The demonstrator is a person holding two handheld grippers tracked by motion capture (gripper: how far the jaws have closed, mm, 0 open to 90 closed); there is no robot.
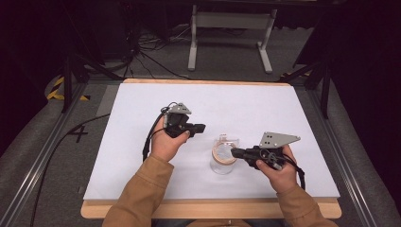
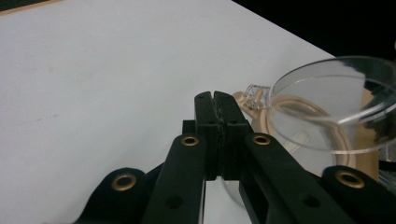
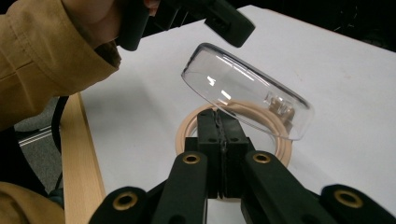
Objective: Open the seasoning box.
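Over on the left of the white table (image 1: 142, 142), the left hand (image 1: 165, 142) held the left gripper (image 1: 201, 127) up off the surface, its nose pointed right toward the jar. In the left gripper view its jaws were pressed flat together with nothing between them (no daylight at all). A black cable (image 1: 149, 139) looped down from it past the wrist, and the tan sleeve (image 1: 137, 194) ran back to the near edge.

Moving to the middle: a clear glass jar (image 1: 223, 158) stood upright on the table, nearer the near edge than the far one, between the two grippers. A tan seal ring (image 3: 187, 128) sat round its mouth. Its clear glass lid (image 3: 245, 93) stood tilted open above the ring, hinged up at one side; the wire clasp (image 2: 254, 95) showed at the rim in the left gripper view.

On the right, the right hand (image 1: 279, 172) held the right gripper (image 1: 233, 152), grey plate (image 1: 278, 139) on top, with its tip right at the jar's mouth on the right side. In the right gripper view its jaws were also closed tight, lying over the near edge of the ring under the raised lid; whether they pinched anything or merely touched the rim, I couldn't tell. The table's wooden edge (image 1: 213, 209) ran along the near side.
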